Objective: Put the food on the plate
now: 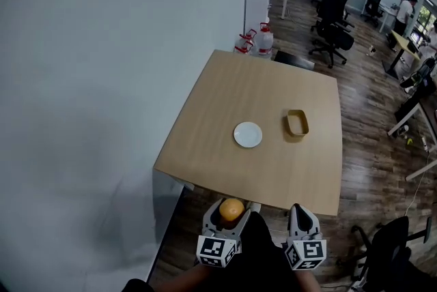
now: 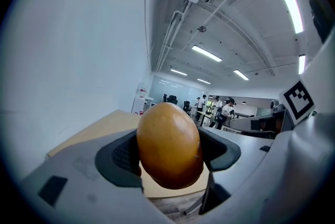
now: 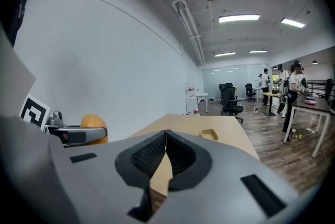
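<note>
- Firstly, left gripper [image 2: 171,150]: jaws clamped on the fruit [image 2: 168,139], its long axis upright, narrow end up.
- Right gripper [image 3: 165,152]: jaws together, empty.
- Fruit held off the table [image 1: 225,96] edge, well apart from the plate [image 1: 248,134].

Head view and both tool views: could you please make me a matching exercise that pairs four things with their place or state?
Things:
1. orange food
2. white plate
3. yellow tray
4. right tool

Places or states:
A. shut, nothing between its jaws
B. round, empty, on the table
C. gripped in the left tool, short of the table
D. rectangular, on the table

Pairs: 1-C, 2-B, 3-D, 4-A.
</note>
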The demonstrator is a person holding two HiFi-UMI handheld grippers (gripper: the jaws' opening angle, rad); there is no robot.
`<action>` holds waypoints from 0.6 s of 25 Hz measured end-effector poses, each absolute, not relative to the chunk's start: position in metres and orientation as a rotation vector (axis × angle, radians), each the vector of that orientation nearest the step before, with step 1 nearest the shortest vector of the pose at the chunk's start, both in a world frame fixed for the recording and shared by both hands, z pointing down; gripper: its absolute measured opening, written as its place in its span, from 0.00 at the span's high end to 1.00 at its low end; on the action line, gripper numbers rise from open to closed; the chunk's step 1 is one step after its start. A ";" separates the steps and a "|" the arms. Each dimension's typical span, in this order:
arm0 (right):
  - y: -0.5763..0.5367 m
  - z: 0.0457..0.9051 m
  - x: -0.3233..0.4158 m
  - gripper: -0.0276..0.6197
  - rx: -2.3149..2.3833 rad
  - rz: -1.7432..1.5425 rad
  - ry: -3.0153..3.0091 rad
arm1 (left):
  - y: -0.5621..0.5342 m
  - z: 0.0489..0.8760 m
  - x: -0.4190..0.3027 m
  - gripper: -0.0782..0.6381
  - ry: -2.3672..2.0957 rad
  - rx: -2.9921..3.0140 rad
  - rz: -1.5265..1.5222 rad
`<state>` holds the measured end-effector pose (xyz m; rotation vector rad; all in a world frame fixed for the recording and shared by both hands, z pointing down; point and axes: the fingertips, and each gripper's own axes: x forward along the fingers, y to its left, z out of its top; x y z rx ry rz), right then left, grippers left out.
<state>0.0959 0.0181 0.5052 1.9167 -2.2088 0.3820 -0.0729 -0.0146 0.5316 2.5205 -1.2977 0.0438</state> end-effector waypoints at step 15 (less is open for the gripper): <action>-0.151 0.503 0.133 0.86 1.815 0.396 -2.299 | -0.178 0.559 -0.036 0.45 -1.376 2.493 0.156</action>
